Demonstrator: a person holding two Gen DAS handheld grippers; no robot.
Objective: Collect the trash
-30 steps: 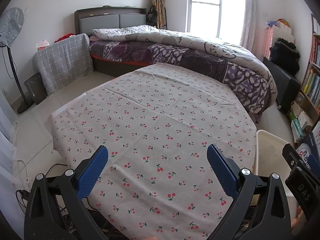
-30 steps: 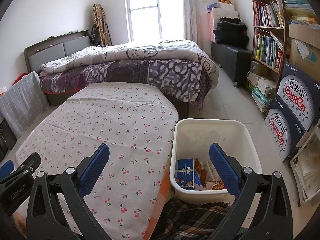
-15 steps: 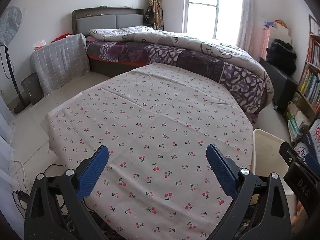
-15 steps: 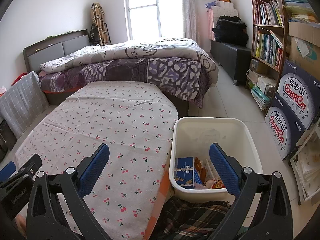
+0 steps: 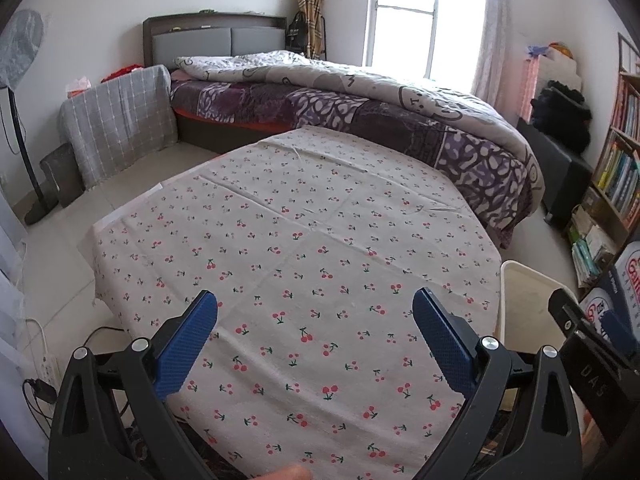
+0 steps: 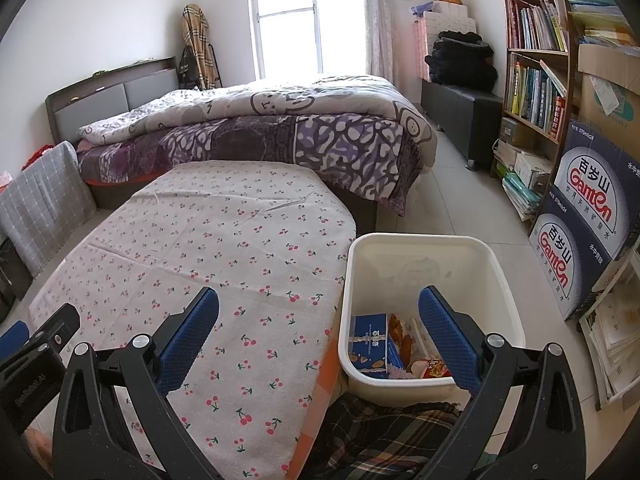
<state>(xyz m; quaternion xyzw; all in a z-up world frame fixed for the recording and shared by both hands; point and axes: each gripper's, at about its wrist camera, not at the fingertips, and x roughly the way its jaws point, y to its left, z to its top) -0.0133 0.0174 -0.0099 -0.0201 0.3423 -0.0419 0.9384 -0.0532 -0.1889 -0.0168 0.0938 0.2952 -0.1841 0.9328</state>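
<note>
A white plastic bin (image 6: 508,280) stands on the floor right of the table, and its rim (image 5: 520,276) shows in the left wrist view. Inside lie a blue box (image 6: 370,344) and orange and red wrappers (image 6: 432,366). My left gripper (image 5: 316,336) hangs open over the near part of the cherry-print tablecloth (image 5: 296,240), holding nothing. My right gripper (image 6: 318,334) is open too, straddling the table's right edge and the bin's near left side. The other gripper's body shows at each frame's edge. No loose trash shows on the cloth.
A bed (image 6: 280,128) with a patterned duvet lies beyond the table. A bookshelf (image 6: 536,64) and stacked water cartons (image 6: 588,208) line the right wall. A plaid blanket (image 6: 384,432) lies under the bin's near side. A fan (image 5: 20,120) and a covered cabinet (image 5: 116,120) stand at left.
Both views have shifted only slightly; the left gripper drifted a little over the cloth. Both stay open and empty.
</note>
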